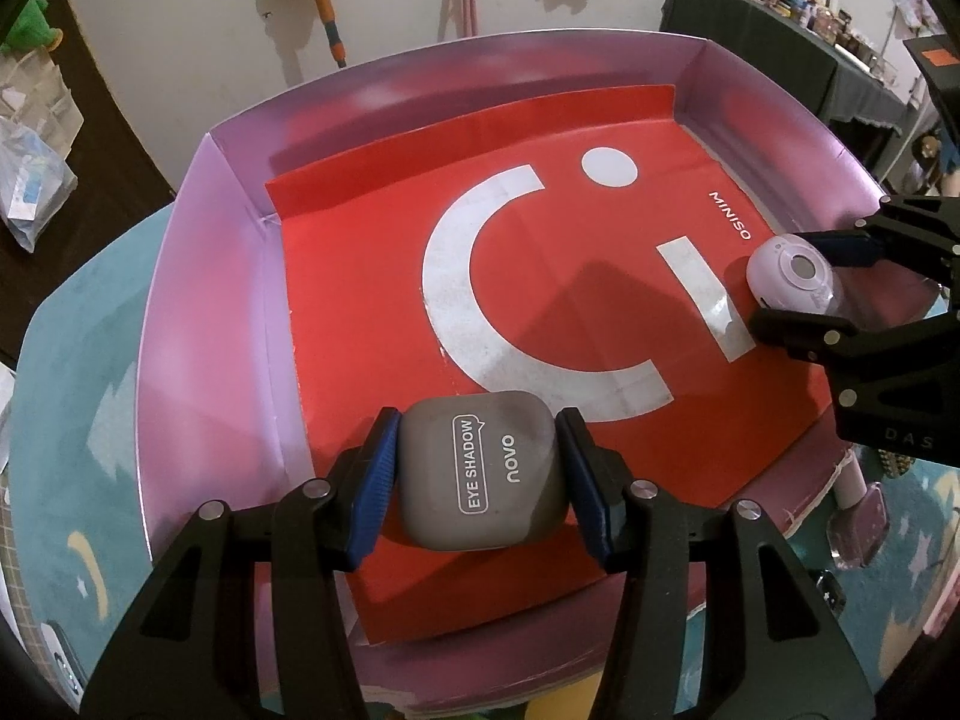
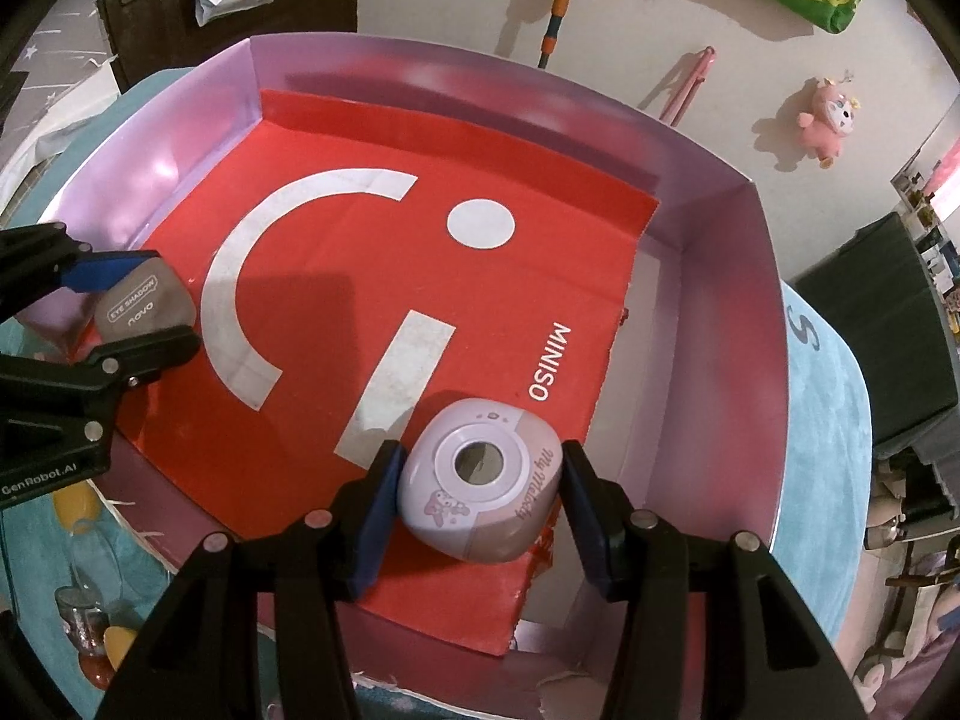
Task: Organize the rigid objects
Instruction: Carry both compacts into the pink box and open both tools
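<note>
A grey case (image 1: 483,468) marked EYE SHADOW sits between the blue pads of my left gripper (image 1: 480,420), which is shut on it just above the near edge of the red liner (image 1: 360,300). The liner covers the floor of a shallow pink box (image 1: 198,276). At the box's right side my right gripper (image 1: 780,279) is shut on a rounded lilac case (image 1: 792,270). In the right wrist view the lilac case (image 2: 480,480), with a round window in its lid, is squeezed in the right gripper (image 2: 480,450). The left gripper (image 2: 168,300) holds the grey case (image 2: 147,303) at far left.
The pink box wall (image 2: 714,276) rises on all sides and rests on a teal surface (image 2: 828,420). A glass (image 2: 90,588) stands outside the box's near left corner. Plush toys (image 2: 828,117) hang on the white wall behind. A dark cluttered table (image 1: 780,36) stands at back right.
</note>
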### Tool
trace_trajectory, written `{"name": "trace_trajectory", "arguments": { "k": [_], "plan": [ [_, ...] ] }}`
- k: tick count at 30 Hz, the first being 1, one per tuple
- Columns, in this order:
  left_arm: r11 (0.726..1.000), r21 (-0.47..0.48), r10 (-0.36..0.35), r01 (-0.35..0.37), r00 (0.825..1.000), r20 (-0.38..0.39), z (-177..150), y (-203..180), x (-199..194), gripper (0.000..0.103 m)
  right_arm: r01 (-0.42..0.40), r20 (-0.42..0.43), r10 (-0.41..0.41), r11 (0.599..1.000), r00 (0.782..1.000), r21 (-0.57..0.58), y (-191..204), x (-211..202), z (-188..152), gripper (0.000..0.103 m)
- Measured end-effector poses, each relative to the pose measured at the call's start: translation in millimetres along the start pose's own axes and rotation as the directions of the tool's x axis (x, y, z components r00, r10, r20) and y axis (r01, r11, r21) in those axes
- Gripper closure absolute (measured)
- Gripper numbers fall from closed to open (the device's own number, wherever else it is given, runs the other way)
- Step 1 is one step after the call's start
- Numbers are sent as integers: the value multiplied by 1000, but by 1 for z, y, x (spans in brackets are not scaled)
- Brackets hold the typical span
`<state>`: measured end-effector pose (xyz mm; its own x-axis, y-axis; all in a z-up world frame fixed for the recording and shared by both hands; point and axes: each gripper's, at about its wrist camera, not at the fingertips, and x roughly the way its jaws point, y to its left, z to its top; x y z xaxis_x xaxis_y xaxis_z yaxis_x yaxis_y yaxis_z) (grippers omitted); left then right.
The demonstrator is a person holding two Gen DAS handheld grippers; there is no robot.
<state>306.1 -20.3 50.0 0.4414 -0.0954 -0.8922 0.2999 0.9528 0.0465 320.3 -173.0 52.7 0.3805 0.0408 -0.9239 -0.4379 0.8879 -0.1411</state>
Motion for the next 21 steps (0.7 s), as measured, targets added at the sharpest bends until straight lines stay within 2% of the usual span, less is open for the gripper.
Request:
{"name": "trace_trajectory", "arguments": {
  "k": [21],
  "plan": [
    [998,-28,-48,48,999,18,2,5,-2,50,-20,-6,20,1000,1000,-4,-1,2,-1,48]
  ]
}}
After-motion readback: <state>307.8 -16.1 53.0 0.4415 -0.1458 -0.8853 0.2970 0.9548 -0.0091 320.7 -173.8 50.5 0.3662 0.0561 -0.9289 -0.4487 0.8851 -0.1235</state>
